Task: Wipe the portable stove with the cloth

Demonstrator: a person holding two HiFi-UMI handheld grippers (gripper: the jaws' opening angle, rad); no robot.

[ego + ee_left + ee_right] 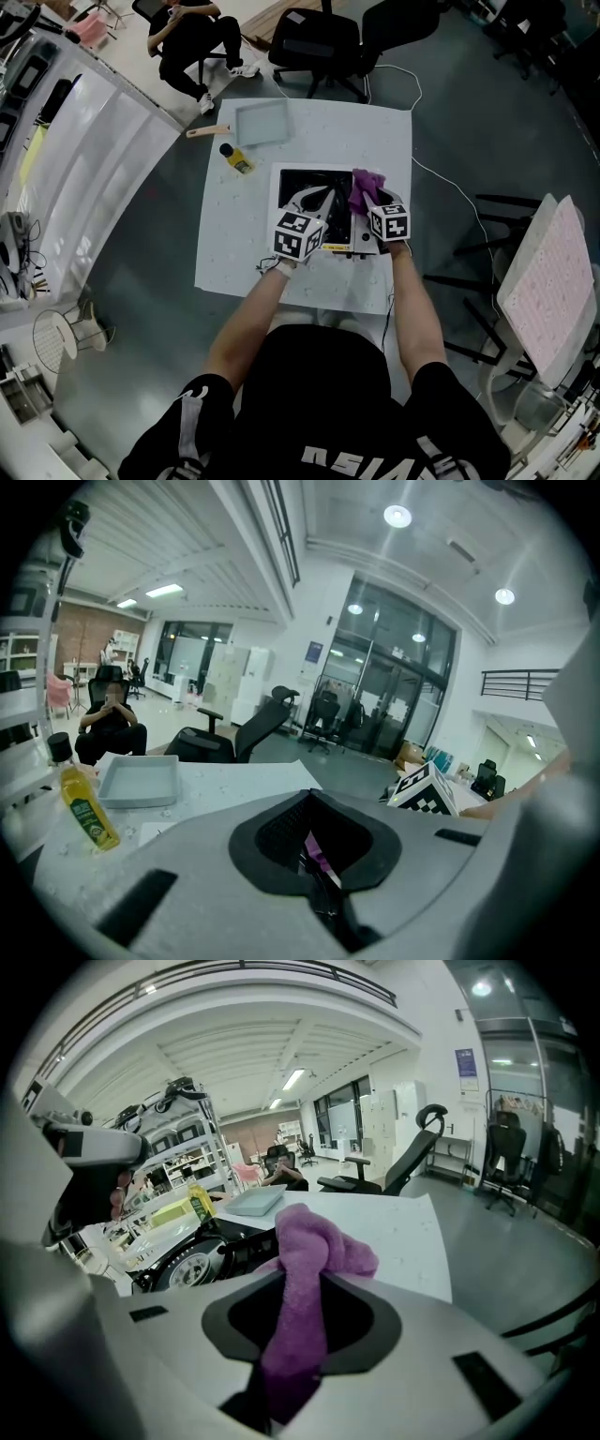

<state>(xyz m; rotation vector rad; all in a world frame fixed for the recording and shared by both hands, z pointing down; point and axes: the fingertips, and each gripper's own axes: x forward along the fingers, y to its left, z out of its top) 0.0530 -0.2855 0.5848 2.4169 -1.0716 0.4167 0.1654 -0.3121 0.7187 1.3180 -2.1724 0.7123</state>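
Note:
The portable stove (305, 184) lies black-topped in a white body at the middle of the pale table (234, 234). Its round burner (181, 1265) shows in the right gripper view. My right gripper (368, 202) hangs over the stove's right side, shut on a purple cloth (363, 186) that bunches out past the jaws (309, 1251). My left gripper (322, 201) is over the stove's middle, and its jaws (321, 878) look pressed together. A thin purple sliver shows at their seam; what it is I cannot make out. The stove is hidden in the left gripper view.
A grey tray (261, 122), a yellow bottle with a black cap (235, 157) and a wooden-handled tool (206, 131) sit at the table's far left. Office chairs (314, 42) and a seated person (192, 37) are beyond it. A white rack (548, 272) stands at the right.

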